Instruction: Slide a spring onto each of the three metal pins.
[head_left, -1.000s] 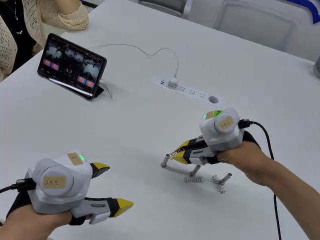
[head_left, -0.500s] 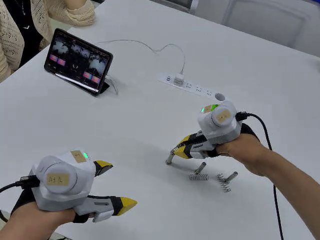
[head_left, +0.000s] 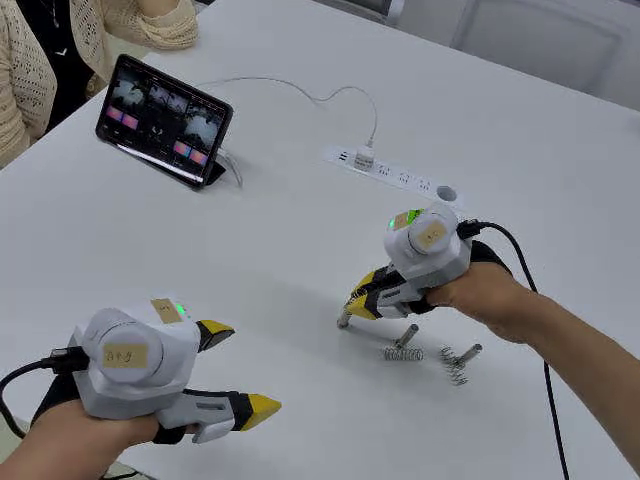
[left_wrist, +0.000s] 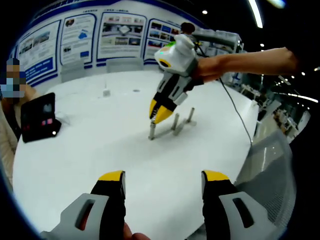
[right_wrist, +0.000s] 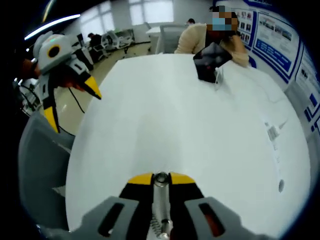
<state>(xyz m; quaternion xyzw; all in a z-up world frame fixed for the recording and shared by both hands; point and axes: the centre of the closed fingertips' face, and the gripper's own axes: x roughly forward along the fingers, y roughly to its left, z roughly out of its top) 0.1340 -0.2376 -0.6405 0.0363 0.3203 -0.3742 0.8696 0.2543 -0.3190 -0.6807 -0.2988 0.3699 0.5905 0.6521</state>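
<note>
Bright, even overhead light fills the room, and ceiling strip lights (left_wrist: 256, 12) streak the top of the left gripper view. In the head view the white table (head_left: 250, 230) takes the light flatly and is sharp throughout, with only pale, soft shadows under my left gripper (head_left: 246, 367) and right gripper (head_left: 352, 303). In the right gripper view the tabletop glares near white, the edges bend hard, and the spring (right_wrist: 159, 227) pinched in my fingers blurs so near the lens.

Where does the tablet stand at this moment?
In the head view, the tablet stands propped at the far left of the table, left of the white power strip.
</note>
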